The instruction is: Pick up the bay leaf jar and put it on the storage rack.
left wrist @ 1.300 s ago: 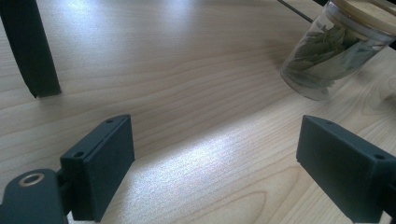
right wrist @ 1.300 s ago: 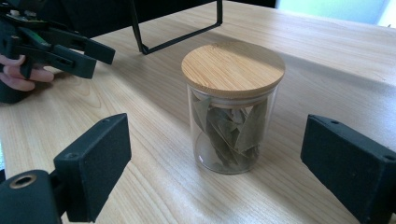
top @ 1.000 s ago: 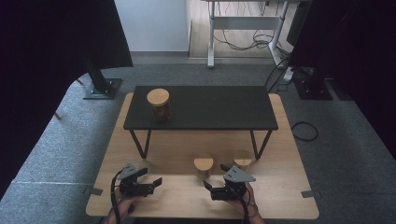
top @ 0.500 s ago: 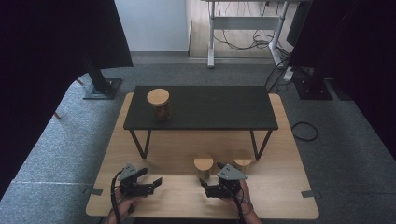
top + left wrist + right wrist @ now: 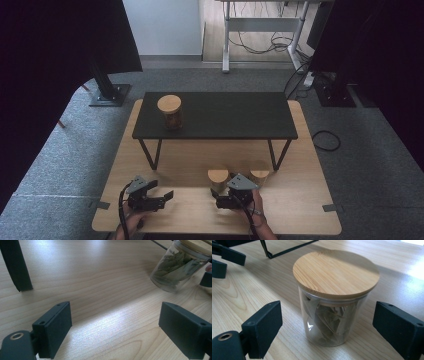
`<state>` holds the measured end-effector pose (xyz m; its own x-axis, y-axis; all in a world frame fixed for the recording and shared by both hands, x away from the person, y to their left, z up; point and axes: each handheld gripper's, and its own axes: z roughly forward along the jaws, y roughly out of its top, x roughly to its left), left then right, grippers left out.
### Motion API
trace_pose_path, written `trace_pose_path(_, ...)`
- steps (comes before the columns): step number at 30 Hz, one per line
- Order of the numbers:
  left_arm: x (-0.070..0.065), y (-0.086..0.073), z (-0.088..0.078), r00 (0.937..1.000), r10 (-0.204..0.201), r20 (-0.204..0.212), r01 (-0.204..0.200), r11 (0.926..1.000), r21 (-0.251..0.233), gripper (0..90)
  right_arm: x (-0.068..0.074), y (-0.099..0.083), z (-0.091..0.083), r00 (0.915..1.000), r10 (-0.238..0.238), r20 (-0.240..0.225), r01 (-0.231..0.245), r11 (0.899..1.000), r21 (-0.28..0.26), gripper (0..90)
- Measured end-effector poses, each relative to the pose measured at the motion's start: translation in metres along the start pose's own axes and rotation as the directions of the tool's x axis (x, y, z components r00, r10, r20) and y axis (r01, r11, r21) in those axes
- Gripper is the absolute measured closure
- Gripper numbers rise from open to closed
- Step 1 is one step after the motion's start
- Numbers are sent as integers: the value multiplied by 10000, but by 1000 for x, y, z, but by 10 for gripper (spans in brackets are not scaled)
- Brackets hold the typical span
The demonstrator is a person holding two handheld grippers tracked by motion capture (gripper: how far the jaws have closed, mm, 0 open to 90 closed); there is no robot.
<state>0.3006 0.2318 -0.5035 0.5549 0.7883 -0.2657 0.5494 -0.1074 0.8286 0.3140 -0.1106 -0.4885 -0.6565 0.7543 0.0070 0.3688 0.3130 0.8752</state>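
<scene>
While the left gripper (image 5: 167,195) waits wide open and empty, the right gripper (image 5: 324,327), open, frames the glass jar (image 5: 332,312), so closing on it seems next.

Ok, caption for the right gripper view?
Open right gripper lined up on a bamboo-lidded glass jar on the wooden table.

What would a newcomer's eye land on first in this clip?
Probably the glass jar with a bamboo lid on the wooden table, standing between the open jaws of the right gripper, which do not touch it. Next, a similar jar stands alone at the left end of the black shelf raised above the table. The left gripper is open over bare wood at the near left.
</scene>
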Motion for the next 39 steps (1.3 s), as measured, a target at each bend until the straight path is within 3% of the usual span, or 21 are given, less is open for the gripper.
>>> trace_pose_path(6,-1,0,-1,9999,24,-135,-25,10000,-25,106,2,1,7,9997,10,254,-16,9996,265,90)
trace_pose_path(32,-1,-1,-1,9999,37,-108,-37,10000,7,106,3,11,28,9979,286,581,-314,9984,472,108)
trace_pose_path(39,-1,-1,-2,9999,22,-130,-22,10000,-1,106,3,11,33,9970,498,584,-526,9975,480,166)
